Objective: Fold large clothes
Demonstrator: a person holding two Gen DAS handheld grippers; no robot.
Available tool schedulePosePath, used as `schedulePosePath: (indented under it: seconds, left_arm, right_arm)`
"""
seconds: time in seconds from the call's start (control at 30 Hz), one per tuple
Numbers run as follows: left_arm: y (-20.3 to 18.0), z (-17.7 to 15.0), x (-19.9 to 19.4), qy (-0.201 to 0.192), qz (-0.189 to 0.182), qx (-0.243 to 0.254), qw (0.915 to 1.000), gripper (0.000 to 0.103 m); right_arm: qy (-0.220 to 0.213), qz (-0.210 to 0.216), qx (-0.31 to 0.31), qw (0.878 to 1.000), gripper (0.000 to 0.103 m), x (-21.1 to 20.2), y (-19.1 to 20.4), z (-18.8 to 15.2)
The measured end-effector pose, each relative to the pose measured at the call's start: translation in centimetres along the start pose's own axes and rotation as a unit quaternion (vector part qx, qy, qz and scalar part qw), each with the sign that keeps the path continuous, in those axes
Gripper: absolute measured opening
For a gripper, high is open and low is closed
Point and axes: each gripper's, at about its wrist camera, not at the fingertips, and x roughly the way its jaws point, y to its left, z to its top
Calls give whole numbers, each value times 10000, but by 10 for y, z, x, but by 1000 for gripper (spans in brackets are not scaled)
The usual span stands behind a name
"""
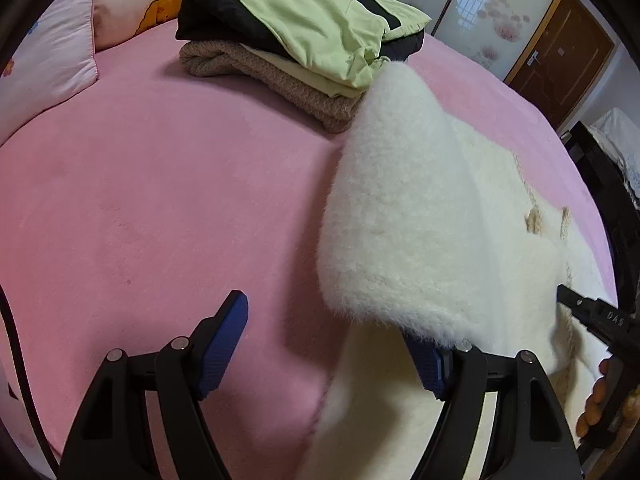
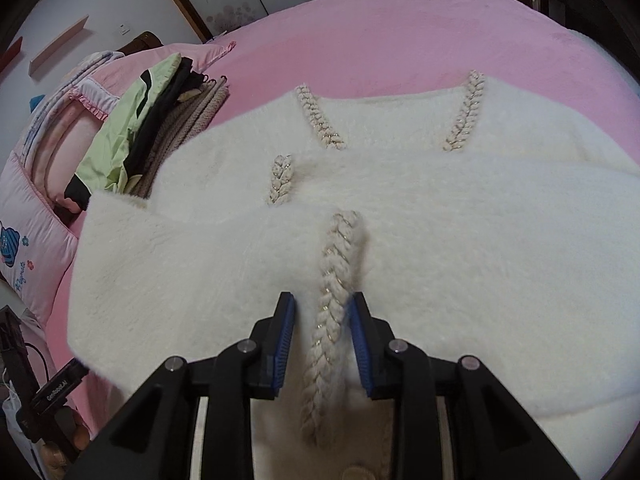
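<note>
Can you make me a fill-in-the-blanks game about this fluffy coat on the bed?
1. The fluffy coat is coloured ____.
2. It lies on a bed sheet coloured ____.
3. The pile of folded clothes has a light ____ garment on top.
4. Between the right tool's pads runs a ____ trim.

Missing words: white; pink; green; braided

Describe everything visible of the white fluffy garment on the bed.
The white garment is fluffy, fur-like knit with beige braided trim flecked with gold. It lies spread on the pink bed, one part folded across the body. Its far edge touches the stack of folded clothes. The right gripper straddles the trim, jaws apart; fabric drapes over one finger of the left gripper.
</note>
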Motion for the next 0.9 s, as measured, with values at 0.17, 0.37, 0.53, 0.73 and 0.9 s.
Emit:
schedulePosePath:
  seconds: [0.17, 0.37, 0.53, 0.73, 0.9]
  left_arm:
    - [-7, 9, 0, -76, -68, -58, 9999, 75]
    - [-24, 17, 0, -110, -77, 67, 9999, 75]
    - [-37, 23, 6, -125, -17, 19, 9999, 72]
    - [-47, 29, 26, 77, 36, -102, 9999, 27]
    - [-65, 20, 30, 24, 330, 302, 9990, 27]
  right_arm:
    - [-49, 113, -245, 9996, 16, -2, 10, 2]
    - [-1230, 36, -877, 9885, 14, -80, 38, 24]
    - [-2464, -475, -1019, 9626, 14, -154, 44, 61]
    - [-2497, -854, -887, 9605, 13, -162, 17, 83]
    - [-1891, -1434, -647, 9693, 13, -112, -30, 65]
